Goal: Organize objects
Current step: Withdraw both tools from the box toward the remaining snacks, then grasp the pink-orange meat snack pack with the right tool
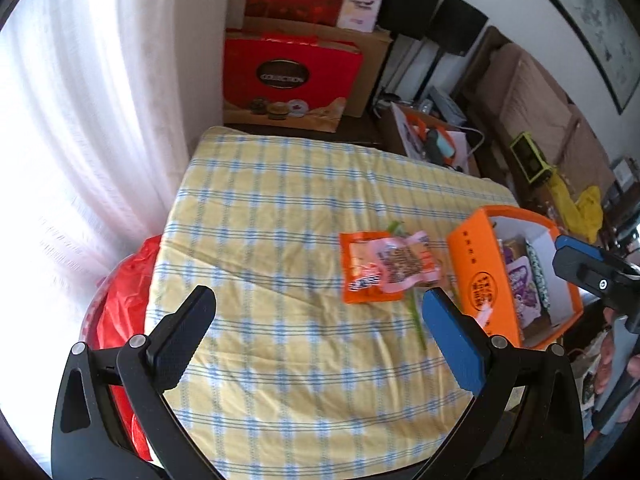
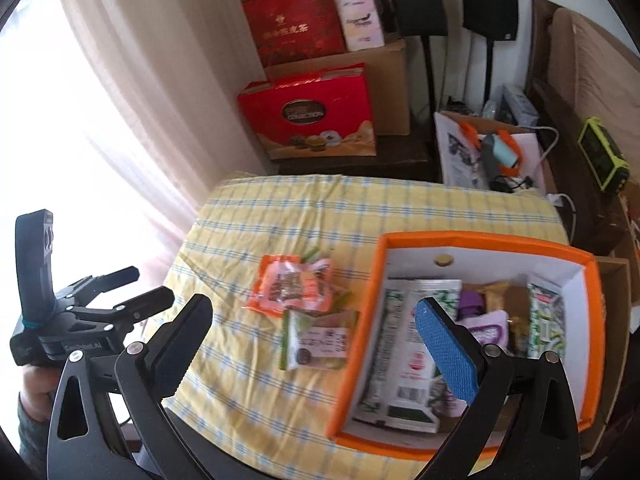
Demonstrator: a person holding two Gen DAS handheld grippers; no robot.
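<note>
The left gripper [image 1: 316,334] and the right gripper [image 2: 308,340] both hang wide open with nothing in them. On the yellow checked cloth [image 2: 256,384] lie an orange snack packet [image 2: 280,284] and a green-edged packet [image 2: 318,340], just beside the orange box [image 2: 360,344]. The box holds more packets. Red gift boxes [image 2: 310,114] stand behind the table.

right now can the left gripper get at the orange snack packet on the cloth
Probably yes: the left gripper is open and empty, nothing lies between it and the orange snack packet, though a pink packet overlaps it.
</note>
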